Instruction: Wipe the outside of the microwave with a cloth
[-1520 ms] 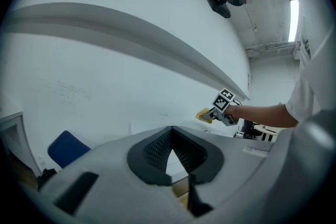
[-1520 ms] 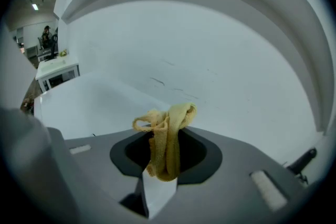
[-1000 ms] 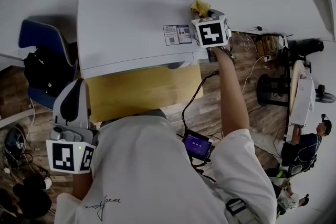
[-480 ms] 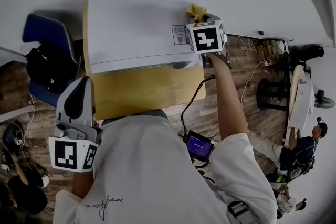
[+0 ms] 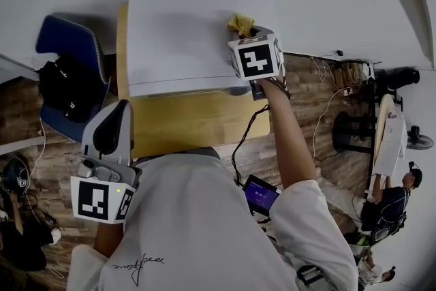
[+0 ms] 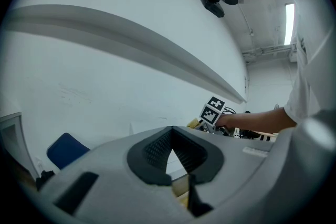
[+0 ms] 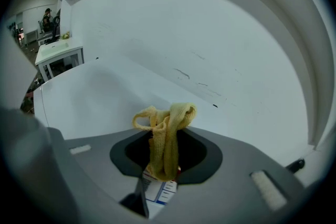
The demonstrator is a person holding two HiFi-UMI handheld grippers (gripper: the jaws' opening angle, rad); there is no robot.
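Head view first: microwave is a white box on a wooden table against the wall, and the right gripper reaches over its top near the right edge, with the yellow cloth sticking out ahead of the jaws onto that top. The left gripper hangs well clear of the microwave, off its front left corner and close to the person's body, taking no part; a blue chair stands to the microwave's left. Left gripper view: the left gripper has its jaws closed tip to tip with nothing between them, and the right gripper shows small in the distance. Right gripper view: the right gripper has its jaws pinched on the cloth, which stands up in a loose, twisted bunch above the microwave top, with a printed label on that top showing just under the jaws. The step in hand looks like wiping the top panel. To do it well, the gripper probably needs tipping lower so more of the bunched cloth lies on the panel, not just one fold, then drawing it in steady overlapping strokes from the right edge toward the left. Light, even pressure should keep the cloth from pulling out of the jaws, and the sides and door are likely still to be done.
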